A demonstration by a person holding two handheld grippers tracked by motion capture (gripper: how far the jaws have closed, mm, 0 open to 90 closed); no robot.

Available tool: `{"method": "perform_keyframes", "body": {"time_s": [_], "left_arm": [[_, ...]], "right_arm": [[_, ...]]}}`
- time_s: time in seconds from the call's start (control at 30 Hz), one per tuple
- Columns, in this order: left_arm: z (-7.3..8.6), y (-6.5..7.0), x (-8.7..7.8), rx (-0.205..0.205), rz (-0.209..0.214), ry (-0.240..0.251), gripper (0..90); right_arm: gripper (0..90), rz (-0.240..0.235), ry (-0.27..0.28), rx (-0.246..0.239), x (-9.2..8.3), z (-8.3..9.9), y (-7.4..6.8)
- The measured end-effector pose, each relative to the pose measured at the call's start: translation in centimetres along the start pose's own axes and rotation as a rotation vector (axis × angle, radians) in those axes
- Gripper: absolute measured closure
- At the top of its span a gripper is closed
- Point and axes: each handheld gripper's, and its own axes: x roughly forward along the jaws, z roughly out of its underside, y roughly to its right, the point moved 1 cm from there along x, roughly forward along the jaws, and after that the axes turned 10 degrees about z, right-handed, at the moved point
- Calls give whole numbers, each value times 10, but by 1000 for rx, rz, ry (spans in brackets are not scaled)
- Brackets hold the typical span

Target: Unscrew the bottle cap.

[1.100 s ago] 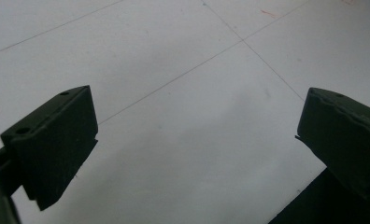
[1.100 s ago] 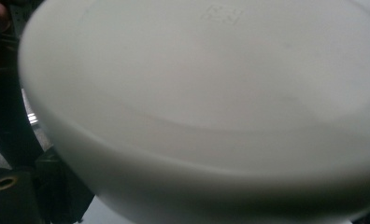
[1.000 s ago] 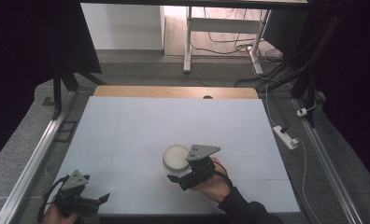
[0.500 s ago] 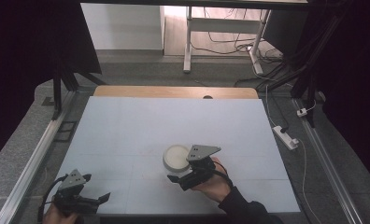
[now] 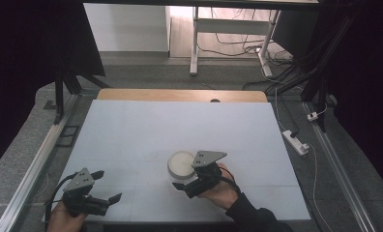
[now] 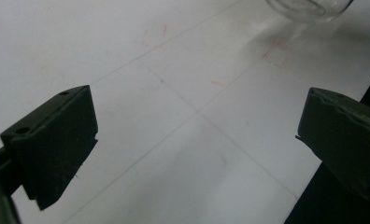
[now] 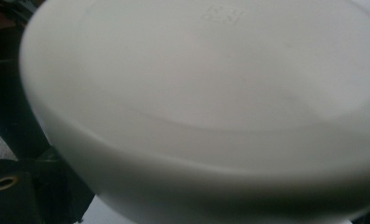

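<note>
Right claw (image 5: 182,182) at round smooth white lid (image 5: 181,163); glass below.

White rectangular table top (image 5: 146,130) with wooden far edge (image 5: 180,94); white power strip (image 5: 295,141) on grey floor, right; white desk frame (image 5: 195,43) and cables beyond.

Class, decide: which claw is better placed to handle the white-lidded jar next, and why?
Right. The right claw sits against the round clear jar with a white lid, one jaw beside the lid up close. The left claw is open, apart, near the white table's front-left corner.
</note>
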Motion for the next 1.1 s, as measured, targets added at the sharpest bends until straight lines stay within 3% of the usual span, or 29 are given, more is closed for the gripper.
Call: {"method": "perform_keyframes", "body": {"time_s": [0.3,0.73,0.87,0.97,1.1], "left_arm": [[-25,4,12,59,64,10,0],[-65,9,32,130,116,33,0],[-79,9,38,159,162,48,0],[-92,10,46,208,190,39,0],[-100,11,54,223,214,35,0]], "right_arm": [[67,6,-16,-10,2,1,-1],[67,-1,-13,-2,3,1,0],[67,-4,-13,1,4,1,0],[67,-5,-13,2,4,1,0],[67,-11,-9,1,4,1,0]]}}
